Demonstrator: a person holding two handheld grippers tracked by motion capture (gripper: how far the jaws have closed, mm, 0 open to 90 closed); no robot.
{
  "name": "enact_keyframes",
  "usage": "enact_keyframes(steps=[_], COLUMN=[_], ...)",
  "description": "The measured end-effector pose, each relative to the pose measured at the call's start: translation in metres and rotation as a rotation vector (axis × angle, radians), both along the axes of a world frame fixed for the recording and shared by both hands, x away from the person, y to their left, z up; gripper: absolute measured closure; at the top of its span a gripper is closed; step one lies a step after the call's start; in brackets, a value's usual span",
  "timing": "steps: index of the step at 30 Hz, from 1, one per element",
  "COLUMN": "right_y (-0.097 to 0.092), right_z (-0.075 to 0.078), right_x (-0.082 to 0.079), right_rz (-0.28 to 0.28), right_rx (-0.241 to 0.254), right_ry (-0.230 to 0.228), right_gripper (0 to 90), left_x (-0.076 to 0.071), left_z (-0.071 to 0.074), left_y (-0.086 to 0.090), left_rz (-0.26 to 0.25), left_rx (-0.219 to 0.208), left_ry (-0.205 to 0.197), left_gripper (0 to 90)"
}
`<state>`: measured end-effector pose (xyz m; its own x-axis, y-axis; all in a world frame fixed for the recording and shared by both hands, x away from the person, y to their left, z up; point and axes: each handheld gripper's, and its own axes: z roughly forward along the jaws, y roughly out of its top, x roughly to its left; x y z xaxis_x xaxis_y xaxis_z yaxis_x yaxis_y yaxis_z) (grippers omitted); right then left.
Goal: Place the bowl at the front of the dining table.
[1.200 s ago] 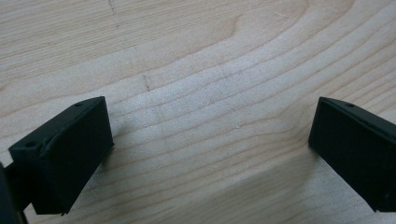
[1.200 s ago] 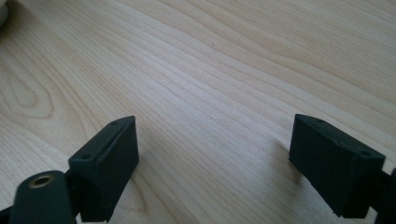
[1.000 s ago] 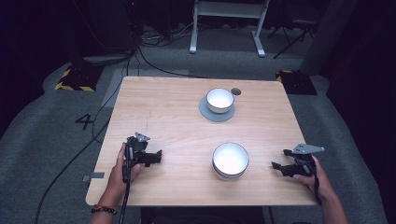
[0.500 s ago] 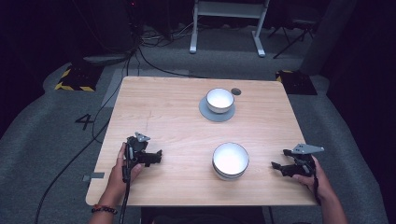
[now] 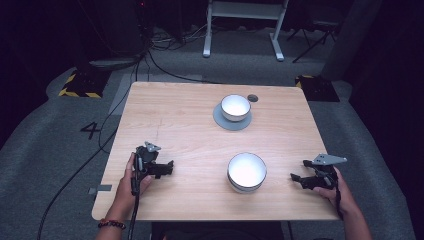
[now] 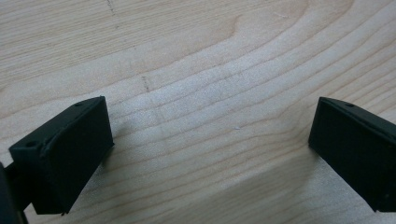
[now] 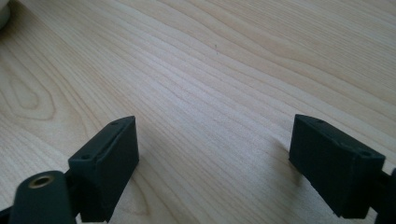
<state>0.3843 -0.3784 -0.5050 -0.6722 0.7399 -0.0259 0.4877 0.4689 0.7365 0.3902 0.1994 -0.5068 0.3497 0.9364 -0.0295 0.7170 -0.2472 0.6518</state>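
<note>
A white bowl [image 5: 246, 171] sits on the wooden table [image 5: 190, 125] near its front, between the two hands. A smaller white bowl [image 5: 235, 107] rests on a grey saucer [image 5: 222, 121] at the back centre. My left gripper [image 5: 170, 167] lies at the front left, held low over the wood, and is open with nothing between its fingers [image 6: 70, 154]. My right gripper [image 5: 295, 178] is at the front right, to the right of the near bowl, also open over bare wood, its fingers [image 7: 105, 163] wide apart.
A small dark round disc [image 5: 252, 98] lies by the back edge, right of the saucer. A cable [image 5: 135, 210] trails from the left gripper off the front edge. A pale rim of the near bowl [image 7: 3, 14] shows at the right gripper view's top left corner.
</note>
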Motion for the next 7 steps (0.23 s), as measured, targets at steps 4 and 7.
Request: enact_keyframes(steps=[4, 7], right_y=[0.0002, -0.0001], right_z=[0.0, 0.0], right_x=[-0.0001, 0.0001], right_rz=[-0.001, 0.001], right_rx=[0.003, 0.0], right_ry=[0.002, 0.001], right_gripper=[16.0, 16.0], left_x=[0.0, 0.0], left_z=[-0.0002, -0.0002], left_y=[-0.0001, -0.0001], left_rz=[-0.001, 0.0], left_rx=[-0.002, -0.002], left_ry=[0.0, -0.001], left_gripper=[0.0, 0.0])
